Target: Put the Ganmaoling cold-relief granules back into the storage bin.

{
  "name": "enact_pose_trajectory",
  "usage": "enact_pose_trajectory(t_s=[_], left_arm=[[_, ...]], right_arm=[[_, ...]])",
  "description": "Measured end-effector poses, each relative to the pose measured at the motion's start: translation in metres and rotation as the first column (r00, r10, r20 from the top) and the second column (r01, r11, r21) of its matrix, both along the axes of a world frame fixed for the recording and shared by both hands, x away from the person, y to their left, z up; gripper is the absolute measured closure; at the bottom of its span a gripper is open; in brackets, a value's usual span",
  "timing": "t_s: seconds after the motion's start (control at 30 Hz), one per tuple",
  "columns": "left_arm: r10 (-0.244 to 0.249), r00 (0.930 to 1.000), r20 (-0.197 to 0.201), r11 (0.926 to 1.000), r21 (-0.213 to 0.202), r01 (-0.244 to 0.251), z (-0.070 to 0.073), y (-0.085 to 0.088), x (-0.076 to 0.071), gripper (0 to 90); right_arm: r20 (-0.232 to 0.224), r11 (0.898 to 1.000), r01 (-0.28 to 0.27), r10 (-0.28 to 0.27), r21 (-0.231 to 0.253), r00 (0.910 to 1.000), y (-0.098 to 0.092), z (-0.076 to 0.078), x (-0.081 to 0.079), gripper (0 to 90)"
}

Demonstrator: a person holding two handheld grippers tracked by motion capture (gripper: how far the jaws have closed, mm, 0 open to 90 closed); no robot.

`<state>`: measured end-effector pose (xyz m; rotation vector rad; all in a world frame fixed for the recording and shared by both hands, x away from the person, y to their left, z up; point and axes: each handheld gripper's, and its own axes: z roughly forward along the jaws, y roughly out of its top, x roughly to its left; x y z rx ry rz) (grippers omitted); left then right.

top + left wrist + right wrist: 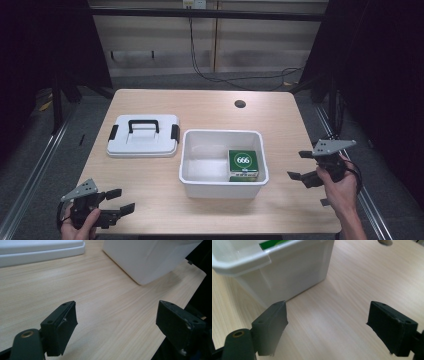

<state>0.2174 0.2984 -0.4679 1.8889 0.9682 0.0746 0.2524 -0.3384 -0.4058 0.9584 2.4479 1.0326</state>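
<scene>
Tabletop bin (192, 176) with green box (243, 161)

The table (200, 105) is pale wood with a fine lengthwise grain, and a small dark round hole (240, 104) sits near its far edge. The open bin (222, 187) is plain white inside and out. The box (243, 161) lying in it is green, with a white ring around white "666" digits and a white strip along its lower edge. The lid (142, 145) is white, with a black handle and black clips at its two ends. The left gripper (121, 201) has black jaws and a grey plate on top. The right gripper (301, 165) is coloured the same: black jaws, grey plate.
</scene>
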Motion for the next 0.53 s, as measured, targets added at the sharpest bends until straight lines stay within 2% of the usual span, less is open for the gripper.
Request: enact_pose_trajectory(t_s=[0.07, 0.13, 0.27, 0.33, 0.4, 0.47, 0.53], left_arm=[[0.005, 1.0000, 0.001, 1.0000, 0.000, -0.005, 0.000, 0.001, 0.000, 17.0], [0.002, 1.0000, 0.000, 1.0000, 0.000, -0.002, 0.000, 0.001, 0.000, 17.0], [0.004, 1.0000, 0.000, 1.0000, -0.003, -0.004, 0.001, 0.001, 0.000, 17.0], [0.003, 1.0000, 0.003, 1.0000, -0.006, -0.003, 0.001, 0.001, 0.000, 17.0], [0.002, 1.0000, 0.002, 1.0000, -0.005, -0.002, 0.001, 0.001, 0.000, 17.0], [0.002, 1.0000, 0.003, 1.0000, -0.004, -0.002, 0.000, 0.002, 0.001, 17.0], [0.004, 1.0000, 0.000, 1.0000, -0.006, -0.004, 0.000, 0.002, 0.001, 17.0]], right_arm=[[-0.011, 1.000, 0.015, -0.015, -0.007, 0.9998, -0.004, -0.007, -0.005, 15.3], [0.002, 0.999, 0.053, -0.053, -0.005, 0.9986, -0.008, -0.014, -0.011, 14.1], [0.013, 0.993, 0.112, -0.113, 0.040, 0.9936, -0.019, -0.030, -0.021, 13.3], [0.025, 0.986, 0.154, -0.156, 0.068, 0.9875, -0.025, -0.038, -0.024, 13.1], [0.020, 0.981, 0.174, -0.176, 0.084, 0.9842, -0.031, -0.045, -0.025, 13.1], [0.023, 0.973, 0.204, -0.208, 0.110, 0.9779, -0.035, -0.050, -0.025, 12.8], [-0.012, 0.964, 0.211, -0.212, 0.160, 0.9772, -0.035, -0.057, -0.024, 13.0]])
